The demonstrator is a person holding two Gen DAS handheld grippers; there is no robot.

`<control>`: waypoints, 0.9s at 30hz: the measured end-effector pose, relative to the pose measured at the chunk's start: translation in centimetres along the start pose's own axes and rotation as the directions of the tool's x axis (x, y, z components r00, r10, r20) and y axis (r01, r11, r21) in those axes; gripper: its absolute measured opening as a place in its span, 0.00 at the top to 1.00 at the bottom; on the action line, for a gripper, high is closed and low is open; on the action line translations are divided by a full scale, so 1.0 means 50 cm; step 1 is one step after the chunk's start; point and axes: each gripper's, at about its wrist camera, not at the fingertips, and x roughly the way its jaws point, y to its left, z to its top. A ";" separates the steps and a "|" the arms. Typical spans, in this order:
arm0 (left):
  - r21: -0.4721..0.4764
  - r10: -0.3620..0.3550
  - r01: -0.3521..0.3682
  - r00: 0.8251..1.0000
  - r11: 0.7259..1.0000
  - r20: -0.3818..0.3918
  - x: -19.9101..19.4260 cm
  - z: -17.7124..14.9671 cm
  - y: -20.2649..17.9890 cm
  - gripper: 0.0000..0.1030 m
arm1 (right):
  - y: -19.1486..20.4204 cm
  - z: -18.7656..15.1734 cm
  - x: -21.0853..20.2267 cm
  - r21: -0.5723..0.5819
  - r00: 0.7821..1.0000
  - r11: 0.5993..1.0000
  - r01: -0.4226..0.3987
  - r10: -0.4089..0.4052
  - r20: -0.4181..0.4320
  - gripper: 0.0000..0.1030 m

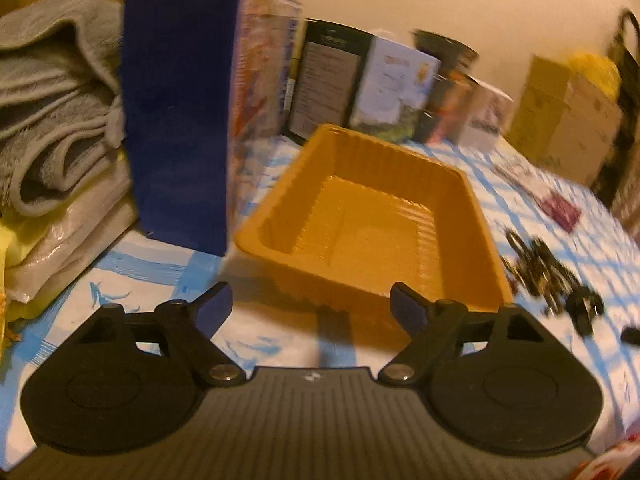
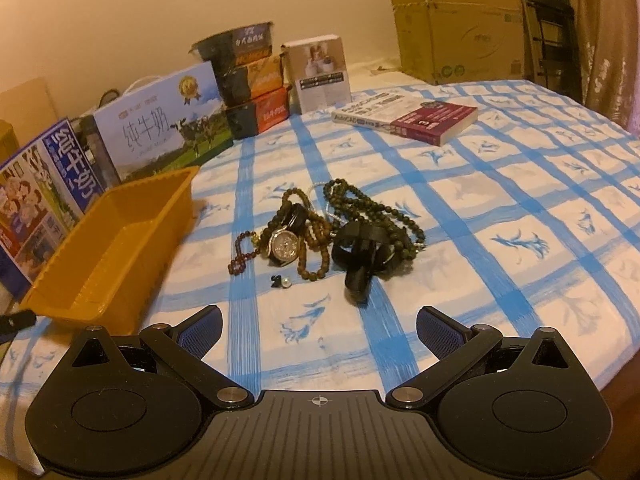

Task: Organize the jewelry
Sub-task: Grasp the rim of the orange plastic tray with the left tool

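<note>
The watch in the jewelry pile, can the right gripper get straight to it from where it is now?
Probably yes. The right gripper is open and empty, and only bare cloth lies between it and the watch. But bead strands tangle around the watch, so a clean grasp may drag them along.

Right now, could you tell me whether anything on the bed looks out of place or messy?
Yes. The jewelry lies in one tangled heap on the sheet: bead strands, a watch and a black strap overlap. A small pearl piece sits apart, just in front. The orange tray beside the heap holds nothing.
</note>
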 end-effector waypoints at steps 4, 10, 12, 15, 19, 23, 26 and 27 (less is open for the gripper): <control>-0.074 0.008 -0.006 1.000 0.997 0.029 0.027 0.006 0.030 0.21 | -0.001 0.004 0.028 0.013 1.000 1.000 0.003 -0.003 -0.002 0.00; -0.114 0.002 0.005 0.998 0.993 0.062 0.072 0.021 0.040 0.29 | 0.003 0.010 0.065 -0.006 1.000 1.000 0.005 -0.005 -0.010 0.00; -0.121 0.002 0.006 0.998 0.993 0.067 0.089 0.027 0.040 0.34 | 0.005 0.010 0.076 -0.008 1.000 1.000 0.002 -0.002 -0.016 0.00; -0.136 0.002 0.007 0.998 0.991 0.064 0.116 0.033 0.041 0.45 | 0.007 0.010 0.090 -0.010 1.000 1.000 -0.001 0.001 -0.024 0.00; -0.158 0.018 -0.008 0.998 0.987 0.063 0.143 0.032 0.036 0.59 | 0.008 0.008 0.104 -0.012 0.999 1.000 -0.002 0.001 -0.038 0.00; -0.179 0.039 -0.029 0.998 0.983 0.057 0.165 0.026 0.026 0.69 | 0.004 0.007 0.116 -0.010 0.999 1.000 0.000 0.000 -0.047 0.00; -0.187 0.053 -0.038 0.996 0.982 0.072 0.175 0.026 0.020 0.74 | 0.000 0.006 0.124 -0.009 0.999 1.000 0.003 -0.003 -0.051 0.00; -0.192 0.056 -0.039 0.995 0.981 0.082 0.175 0.025 0.020 0.76 | -0.002 0.006 0.126 -0.010 0.999 1.000 0.004 -0.004 -0.052 0.00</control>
